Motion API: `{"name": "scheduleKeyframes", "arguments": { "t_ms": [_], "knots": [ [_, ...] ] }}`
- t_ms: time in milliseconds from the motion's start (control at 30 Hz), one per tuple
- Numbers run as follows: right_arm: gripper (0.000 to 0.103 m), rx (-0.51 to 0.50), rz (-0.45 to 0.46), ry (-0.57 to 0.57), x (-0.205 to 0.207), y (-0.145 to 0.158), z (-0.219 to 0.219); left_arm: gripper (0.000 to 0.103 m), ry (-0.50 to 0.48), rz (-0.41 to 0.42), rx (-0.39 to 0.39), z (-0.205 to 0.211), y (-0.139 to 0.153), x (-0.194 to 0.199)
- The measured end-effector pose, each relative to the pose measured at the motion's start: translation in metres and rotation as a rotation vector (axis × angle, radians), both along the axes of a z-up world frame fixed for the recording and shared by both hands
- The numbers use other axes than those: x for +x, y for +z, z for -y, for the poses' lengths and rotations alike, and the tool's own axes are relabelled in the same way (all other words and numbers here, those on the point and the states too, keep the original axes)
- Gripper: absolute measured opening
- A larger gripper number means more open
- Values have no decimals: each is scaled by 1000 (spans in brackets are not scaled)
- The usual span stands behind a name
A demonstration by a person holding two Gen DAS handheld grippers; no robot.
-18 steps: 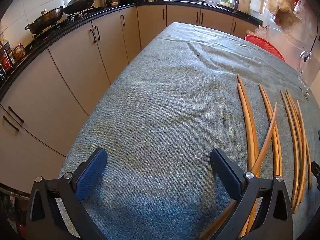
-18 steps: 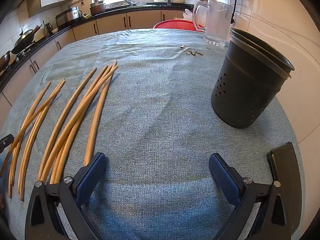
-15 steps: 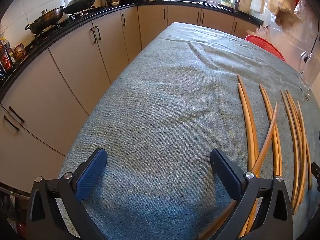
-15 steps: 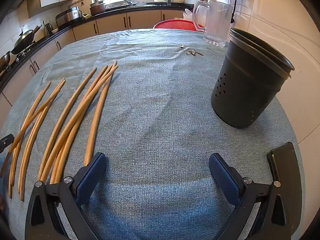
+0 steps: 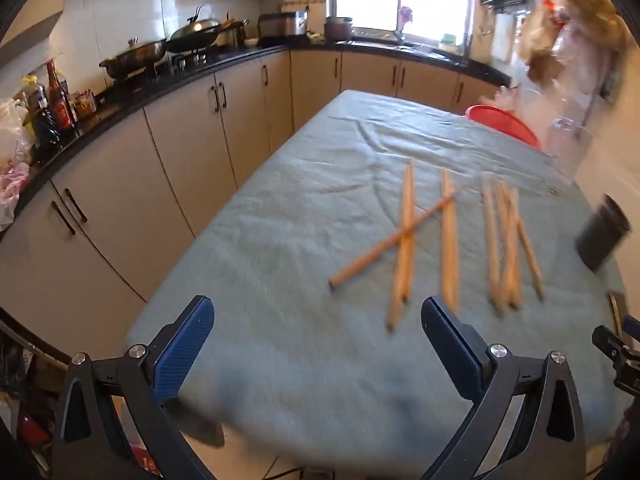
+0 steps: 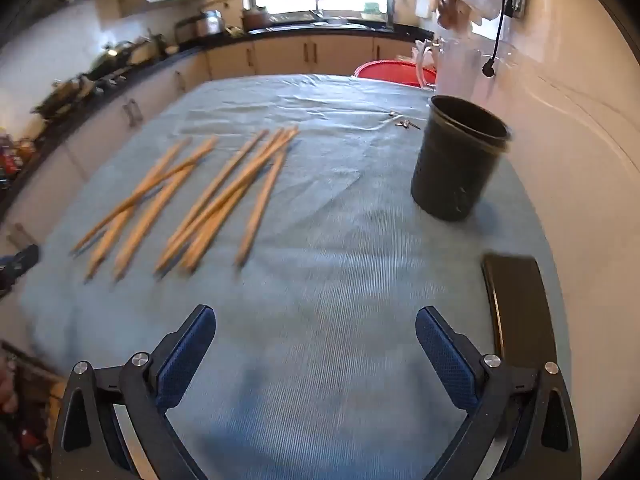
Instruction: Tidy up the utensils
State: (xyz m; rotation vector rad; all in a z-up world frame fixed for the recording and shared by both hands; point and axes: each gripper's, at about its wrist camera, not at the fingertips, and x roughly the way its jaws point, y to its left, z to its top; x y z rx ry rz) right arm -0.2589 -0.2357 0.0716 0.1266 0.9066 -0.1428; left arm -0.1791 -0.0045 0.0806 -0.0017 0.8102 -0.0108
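Several wooden chopsticks (image 5: 448, 236) lie side by side on the grey-green tablecloth (image 5: 304, 208), one of them (image 5: 394, 238) lying crosswise over the others. In the right wrist view the same chopsticks (image 6: 224, 196) spread over the left half of the table. A dark perforated utensil holder (image 6: 460, 160) stands upright at the right, also seen as the holder (image 5: 602, 234) in the left wrist view. My left gripper (image 5: 318, 334) is open and empty, high above the table's near edge. My right gripper (image 6: 316, 340) is open and empty too, well short of the holder.
A dark flat phone-like slab (image 6: 518, 304) lies near the right table edge. A clear jug (image 6: 456, 68), small keys (image 6: 404, 122) and a red basket (image 6: 396, 70) sit at the far end. Cabinets (image 5: 180, 140) with woks (image 5: 136, 54) run along the left.
Both grippers have risen and pulled back from the table, so the chopsticks and holder look smaller and farther. Both stay open and empty. The chopsticks have not moved.
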Motion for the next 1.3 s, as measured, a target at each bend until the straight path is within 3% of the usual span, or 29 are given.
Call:
{"name": "scheduleKeyframes", "arguments": {
  "t_ms": [133, 267, 433, 767, 1300],
  "knots": [
    [102, -17, 30, 48, -42, 19, -3, 103, -31, 28, 20, 11, 14, -38],
    [102, -29, 106, 56, -58, 41, 2, 103, -38, 32, 21, 22, 22, -60],
    [101, -47, 119, 106, -58, 49, -2, 103, -60, 51, 38, 39, 28, -70],
    [101, -45, 142, 143, -57, 56, -5, 103, -32, 27, 29, 38, 30, -71],
    [101, -44, 151, 162, -53, 58, -6, 103, -88, 29, 28, 48, 30, -66]
  ]
}}
